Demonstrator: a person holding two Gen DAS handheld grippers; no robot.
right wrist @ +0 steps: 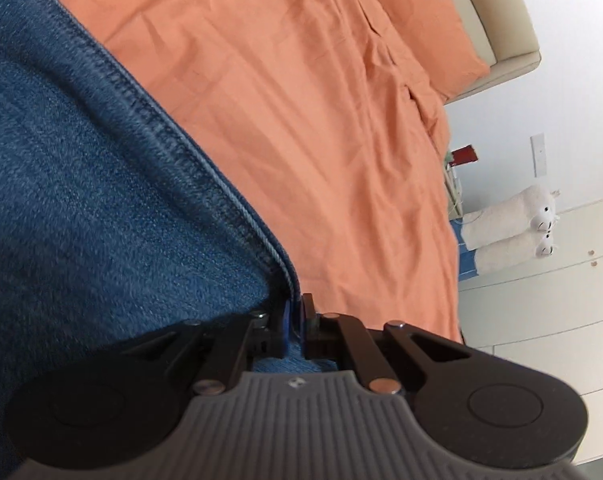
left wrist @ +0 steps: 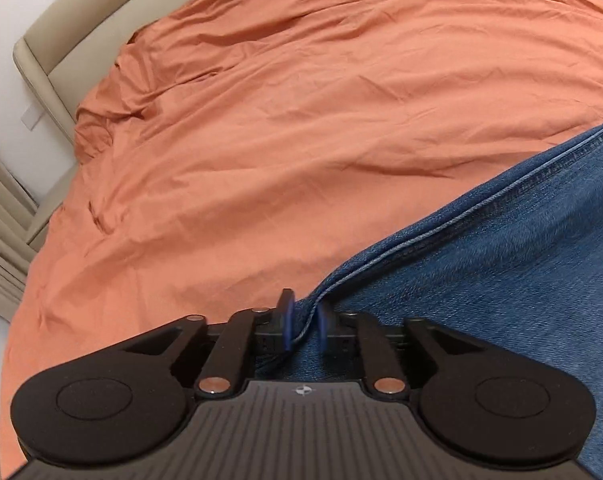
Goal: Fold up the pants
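While both jaws pinch them, the jeans point(left wrist: 501, 280) hang over the orange sheet point(left wrist: 301, 120).

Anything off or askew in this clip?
Nothing stands out. Both tongs, left and right, pinch the jeans at a seamed edge above the wrinkled orange sheet.

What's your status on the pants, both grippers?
Left gripper shut on the jeans at the hem edge. Right gripper shut on the jeans too. Denim stretched between them above the orange bedsheet. Nothing in the way.
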